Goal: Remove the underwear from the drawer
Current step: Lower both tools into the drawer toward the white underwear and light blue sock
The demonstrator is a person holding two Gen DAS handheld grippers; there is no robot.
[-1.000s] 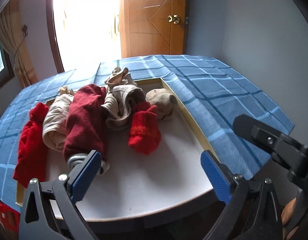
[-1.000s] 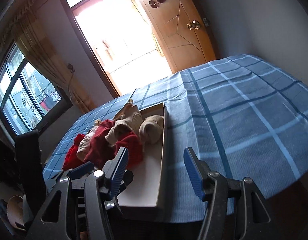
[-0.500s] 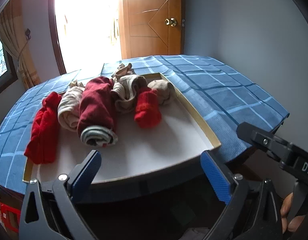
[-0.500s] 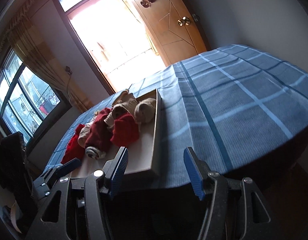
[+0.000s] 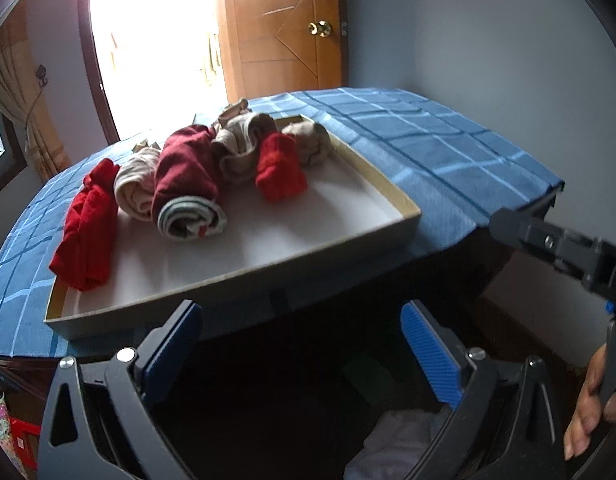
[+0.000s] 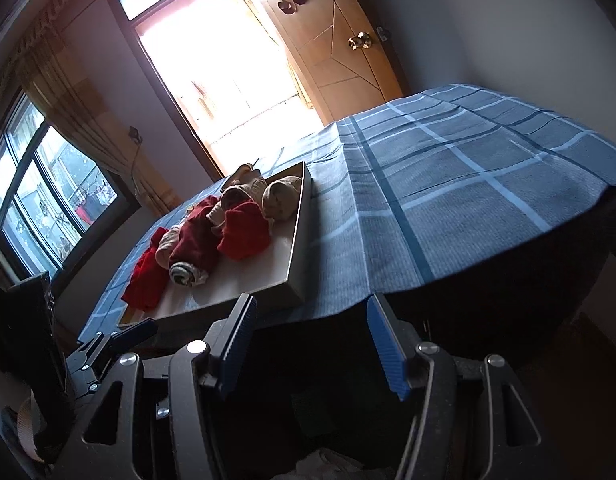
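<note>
A shallow drawer (image 5: 403, 216) (image 6: 296, 248) with a white floor lies on a blue checked cloth. It holds several rolled pieces of underwear: a dark red roll with a striped end (image 5: 188, 188) (image 6: 192, 256), a bright red piece (image 5: 88, 224), a bright red roll (image 5: 280, 168) (image 6: 244, 228) and beige ones (image 5: 136, 184). My left gripper (image 5: 300, 352) is open and empty, below and in front of the drawer's near edge. My right gripper (image 6: 311, 336) is open and empty, below the table edge to the right of the drawer.
The blue checked cloth (image 5: 447, 152) (image 6: 467, 176) covers the table to the right of the drawer. A wooden door (image 5: 284, 28) and bright doorway stand behind. Below the table edge it is dark, with pale cloth (image 5: 395, 440) low down. The right gripper's body (image 5: 563, 248) shows at right.
Both grippers have pulled back and down from the drawer, from over its floor to below the table edge. The underwear has not moved.
</note>
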